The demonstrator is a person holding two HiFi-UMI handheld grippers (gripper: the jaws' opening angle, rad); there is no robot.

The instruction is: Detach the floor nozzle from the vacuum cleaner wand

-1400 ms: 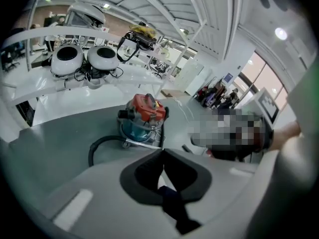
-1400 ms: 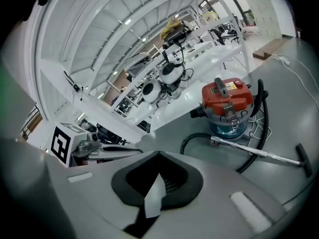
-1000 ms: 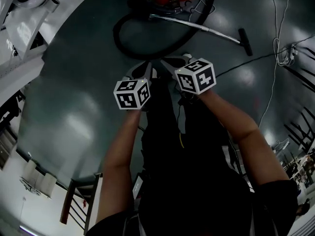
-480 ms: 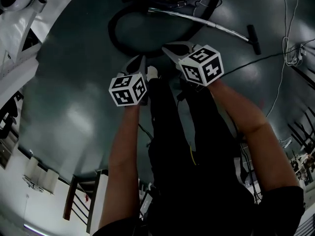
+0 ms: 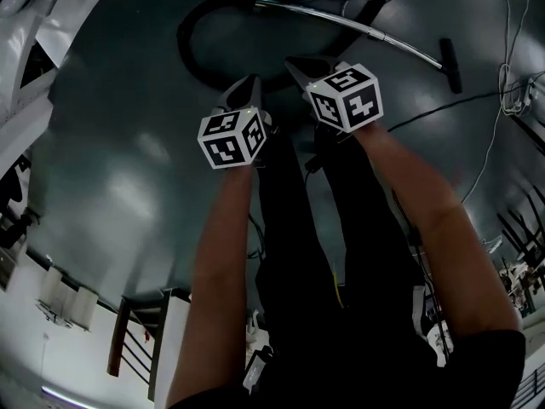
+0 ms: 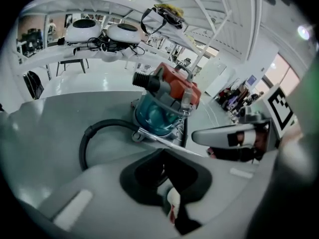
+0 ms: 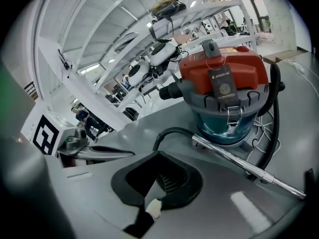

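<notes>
Head view: your two bare forearms reach forward side by side over the dark floor [image 5: 111, 160], marker cubes facing up. Your left gripper [image 5: 248, 83] and right gripper [image 5: 294, 62] both point down at a slant toward the vacuum cleaner [image 7: 224, 96]. Each pair of jaws is pressed together with nothing between them. The wand [image 5: 383, 37] lies on the floor just beyond the grippers, and the floor nozzle [image 5: 449, 64] sits at its right-hand end, well apart from both grippers.
</notes>
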